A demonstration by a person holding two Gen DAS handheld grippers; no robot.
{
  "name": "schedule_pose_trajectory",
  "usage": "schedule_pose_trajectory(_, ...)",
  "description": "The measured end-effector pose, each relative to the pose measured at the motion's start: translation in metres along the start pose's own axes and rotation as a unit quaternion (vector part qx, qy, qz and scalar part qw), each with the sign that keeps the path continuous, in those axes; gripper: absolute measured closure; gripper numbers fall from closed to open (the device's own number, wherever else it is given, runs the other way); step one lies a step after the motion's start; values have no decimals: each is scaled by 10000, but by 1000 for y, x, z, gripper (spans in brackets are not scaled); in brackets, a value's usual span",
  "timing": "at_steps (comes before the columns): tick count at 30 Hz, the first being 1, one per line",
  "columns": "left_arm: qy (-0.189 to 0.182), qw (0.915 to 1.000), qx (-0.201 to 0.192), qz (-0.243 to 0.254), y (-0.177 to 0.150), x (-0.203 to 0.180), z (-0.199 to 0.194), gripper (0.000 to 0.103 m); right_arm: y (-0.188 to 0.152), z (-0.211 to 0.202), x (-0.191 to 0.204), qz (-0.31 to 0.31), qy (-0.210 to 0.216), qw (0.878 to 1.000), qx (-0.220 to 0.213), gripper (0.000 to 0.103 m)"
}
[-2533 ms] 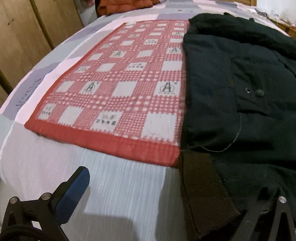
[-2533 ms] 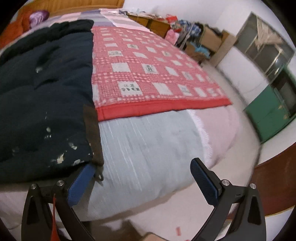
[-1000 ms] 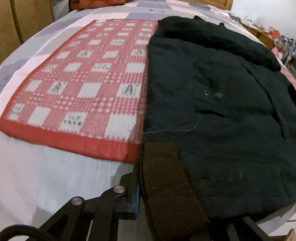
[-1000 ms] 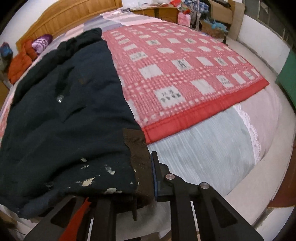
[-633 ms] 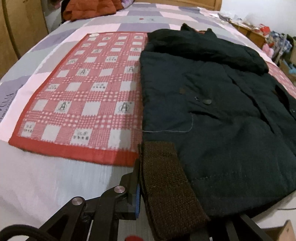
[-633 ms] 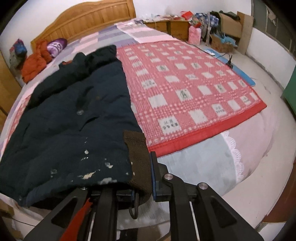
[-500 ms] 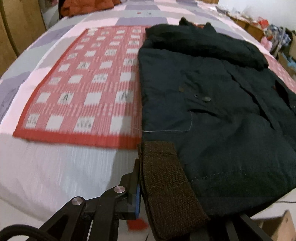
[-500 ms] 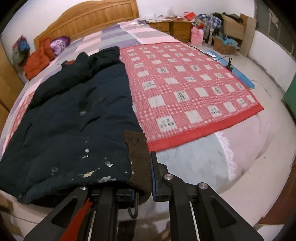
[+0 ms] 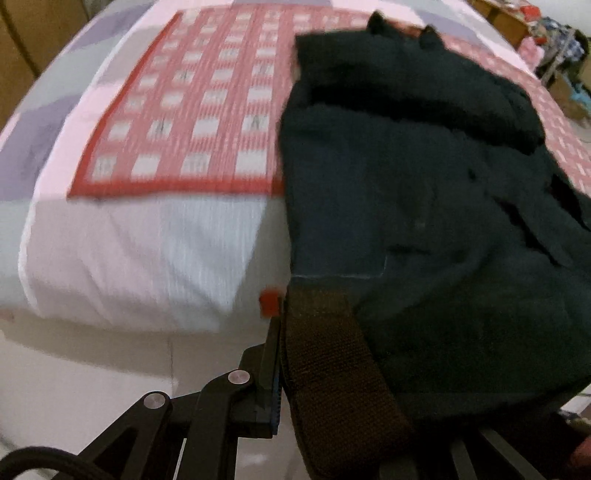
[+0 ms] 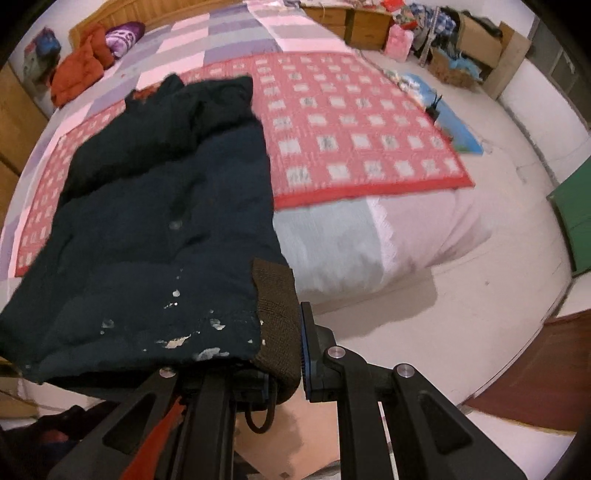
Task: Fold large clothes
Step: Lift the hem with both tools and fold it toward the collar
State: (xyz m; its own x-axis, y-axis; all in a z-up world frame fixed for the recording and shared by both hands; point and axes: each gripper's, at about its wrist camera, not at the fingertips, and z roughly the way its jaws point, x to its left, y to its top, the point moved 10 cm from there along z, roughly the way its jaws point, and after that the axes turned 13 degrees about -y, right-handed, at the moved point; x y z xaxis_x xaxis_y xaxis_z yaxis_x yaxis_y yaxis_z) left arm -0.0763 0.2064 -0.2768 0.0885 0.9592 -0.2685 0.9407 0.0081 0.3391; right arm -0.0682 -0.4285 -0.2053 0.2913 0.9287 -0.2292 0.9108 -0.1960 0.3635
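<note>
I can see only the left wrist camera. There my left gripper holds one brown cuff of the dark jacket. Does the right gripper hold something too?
Observer: Yes. The right gripper is shut on the other brown cuff of the dark jacket.
Operator: Is the jacket clean on that side?
Observer: No. Pale flecks are scattered just above the hem, beside that cuff.
Operator: Does anything else lie on the bed?
Observer: An orange garment lies near the wooden headboard, apart from the jacket.
</note>
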Motion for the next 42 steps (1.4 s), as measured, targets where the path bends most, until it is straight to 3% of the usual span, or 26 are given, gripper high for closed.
schedule_pose_trajectory(6,-66,9970,-770,-82,120,6,0,87,111,-16,25,1,161,9951,-976,91)
schedule_pose_trajectory(11,-122,9938,-1103,15,234,8,15,87,216,-3,47,47,463,9865,-1568,91)
schedule_pose_trajectory(17,-40,9928,-1193,-137,358,15,75,87,344,65,75,239,770,9827,-1668,91)
schedule_pose_trajectory(22,177,9967,-731,-321,427,35,163,87,431,148,105,466,863,9874,-1242,91)
schedule_pose_trajectory(26,320,9976,-373,-486,455,48,223,87,470,217,132,455,611,9935,-846,91)
schedule_pose_trajectory(33,454,9977,252,-432,466,58,310,87,486,298,151,465,74,9982,-370,91)
schedule_pose_trajectory(36,511,9971,428,-358,463,59,332,86,487,330,158,440,-170,9988,-116,90)
schedule_pose_trajectory(42,616,9958,630,245,463,51,349,82,479,373,171,282,-504,9981,206,89)
